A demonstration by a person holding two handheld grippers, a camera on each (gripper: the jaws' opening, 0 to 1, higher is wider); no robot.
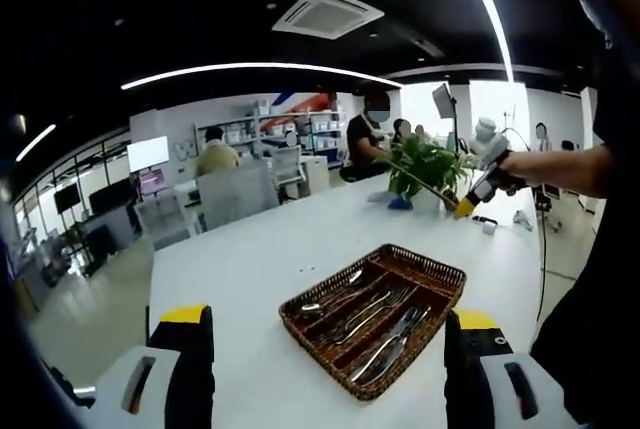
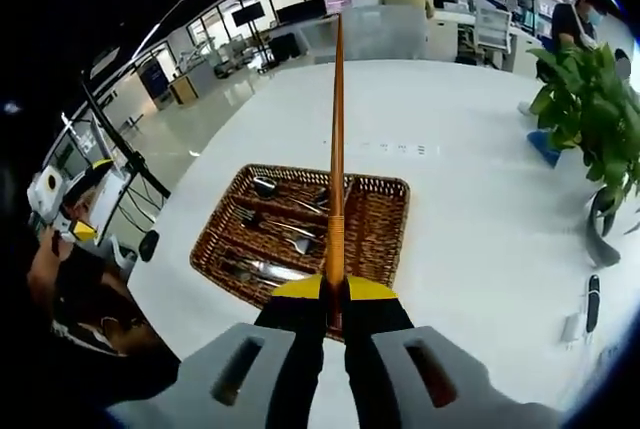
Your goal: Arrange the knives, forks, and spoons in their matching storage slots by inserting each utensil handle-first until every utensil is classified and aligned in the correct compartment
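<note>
In the right gripper view we see our right tongs clamped on a long wooden-coloured stick, which stands over the wicker tray on the white desk. The left gripper view shows our left tongs spread wide and holding nothing, low before the tray's three compartments of cutlery. There the right arm stretches out above the desk, beside one potted plant.

A broad white table stood in an open office under long curved ceiling light strips.
</note>
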